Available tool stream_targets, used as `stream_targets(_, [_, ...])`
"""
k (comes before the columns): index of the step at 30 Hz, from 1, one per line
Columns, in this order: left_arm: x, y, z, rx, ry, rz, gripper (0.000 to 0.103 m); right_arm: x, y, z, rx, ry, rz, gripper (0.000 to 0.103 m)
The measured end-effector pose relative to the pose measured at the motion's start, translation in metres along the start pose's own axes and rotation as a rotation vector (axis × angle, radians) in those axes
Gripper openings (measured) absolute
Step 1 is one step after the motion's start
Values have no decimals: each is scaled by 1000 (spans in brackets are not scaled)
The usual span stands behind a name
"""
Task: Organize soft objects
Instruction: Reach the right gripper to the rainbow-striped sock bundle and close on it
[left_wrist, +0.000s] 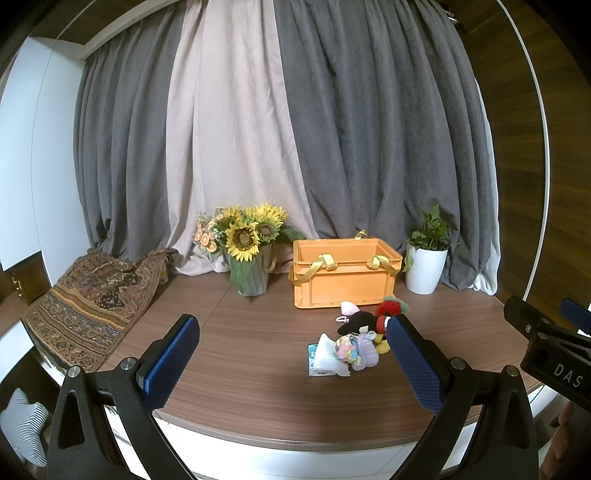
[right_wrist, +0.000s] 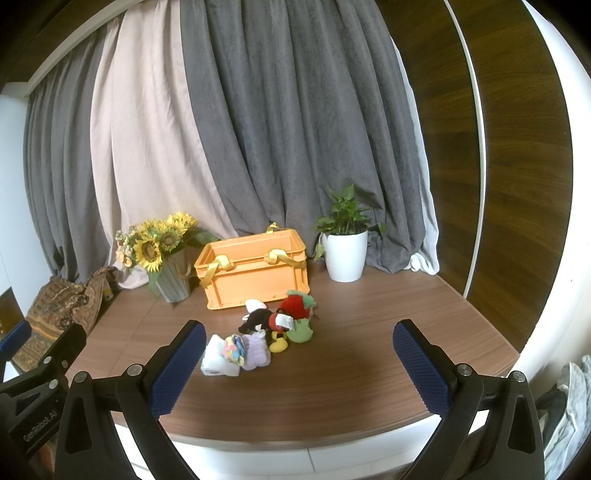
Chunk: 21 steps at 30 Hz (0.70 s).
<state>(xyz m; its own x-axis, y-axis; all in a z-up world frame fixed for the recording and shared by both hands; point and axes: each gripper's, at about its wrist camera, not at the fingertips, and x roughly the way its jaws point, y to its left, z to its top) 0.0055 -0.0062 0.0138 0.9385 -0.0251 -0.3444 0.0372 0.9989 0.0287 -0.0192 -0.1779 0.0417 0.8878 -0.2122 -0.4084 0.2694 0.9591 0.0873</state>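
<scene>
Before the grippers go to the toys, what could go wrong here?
1. The toys lie in one tight pile, touching each other, so a grab may drag a neighbour along.
2. The crate has ribbon handles hanging over its rim; a toy might catch on one.
3. The vase stands close beside the crate, so a wide swing by the left gripper could knock it.

Soft even daylight, strong fisheye edge-warping.

Both grippers hover side by side at the near edge of the table (left_wrist: 258, 321), jaws spread wide and empty. The left gripper (left_wrist: 291, 362) sits level with the right gripper (right_wrist: 299, 365).
</scene>
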Motion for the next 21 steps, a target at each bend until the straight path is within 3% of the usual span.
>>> stream_targets(9, [23, 3, -13, 15, 65, -21, 103, 16, 1, -7, 12, 44, 2, 103])
stream_targets(21, [86, 26, -21, 37, 131, -54, 99, 76, 26, -21, 9, 125, 38, 102])
